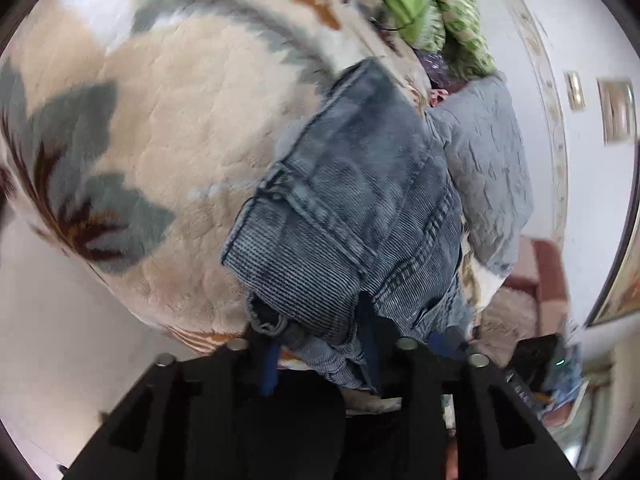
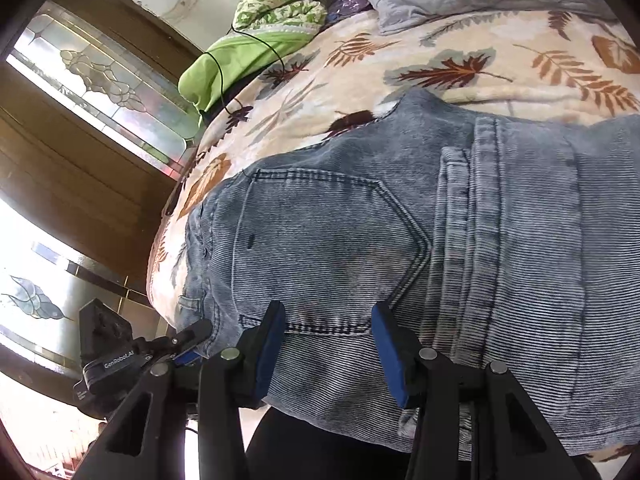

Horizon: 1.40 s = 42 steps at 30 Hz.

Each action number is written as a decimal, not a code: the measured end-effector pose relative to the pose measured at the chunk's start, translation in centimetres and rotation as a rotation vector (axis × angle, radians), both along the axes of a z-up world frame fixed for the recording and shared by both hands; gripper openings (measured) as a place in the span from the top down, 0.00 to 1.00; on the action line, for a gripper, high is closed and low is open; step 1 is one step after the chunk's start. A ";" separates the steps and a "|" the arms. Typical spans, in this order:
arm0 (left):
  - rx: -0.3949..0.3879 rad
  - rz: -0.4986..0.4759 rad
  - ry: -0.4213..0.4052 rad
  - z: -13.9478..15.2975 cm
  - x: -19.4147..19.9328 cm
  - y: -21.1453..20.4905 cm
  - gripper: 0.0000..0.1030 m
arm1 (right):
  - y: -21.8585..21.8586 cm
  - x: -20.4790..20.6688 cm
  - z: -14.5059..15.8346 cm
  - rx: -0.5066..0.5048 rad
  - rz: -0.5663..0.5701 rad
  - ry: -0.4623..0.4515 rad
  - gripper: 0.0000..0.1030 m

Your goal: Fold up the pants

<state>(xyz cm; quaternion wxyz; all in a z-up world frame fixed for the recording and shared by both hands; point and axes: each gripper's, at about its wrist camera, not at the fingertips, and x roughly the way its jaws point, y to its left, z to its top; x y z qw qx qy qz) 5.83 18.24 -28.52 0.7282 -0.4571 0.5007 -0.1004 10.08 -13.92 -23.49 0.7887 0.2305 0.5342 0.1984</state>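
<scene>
Left gripper (image 1: 360,344) closed on the near edge of folded jeans (image 1: 352,208), right gripper (image 2: 328,344) part open, pads resting on denim, leaf-print blanket (image 2: 460,76) beneath.

Faded blue ribbed denim pants (image 2: 400,240) lie on a cream blanket (image 2: 460,92) printed with grey and rust-brown leaves — beside a lime-green cloth (image 2: 240,60), a grey quilted pillow (image 1: 488,168), and blue-padded black grippers.
</scene>
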 end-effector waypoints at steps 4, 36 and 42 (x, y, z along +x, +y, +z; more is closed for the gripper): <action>0.034 0.003 -0.003 0.6 0.4 -0.2 0.66 | 1.3 0.6 -0.8 -0.073 0.033 0.022 0.52; 0.576 -0.876 -0.504 12.7 2.0 -35.1 0.83 | -30.1 -8.5 1.2 0.159 -0.662 -0.082 0.53; 0.499 -0.947 -0.407 9.7 2.6 -36.5 0.79 | -32.5 -10.0 0.6 0.143 -0.702 -0.061 0.53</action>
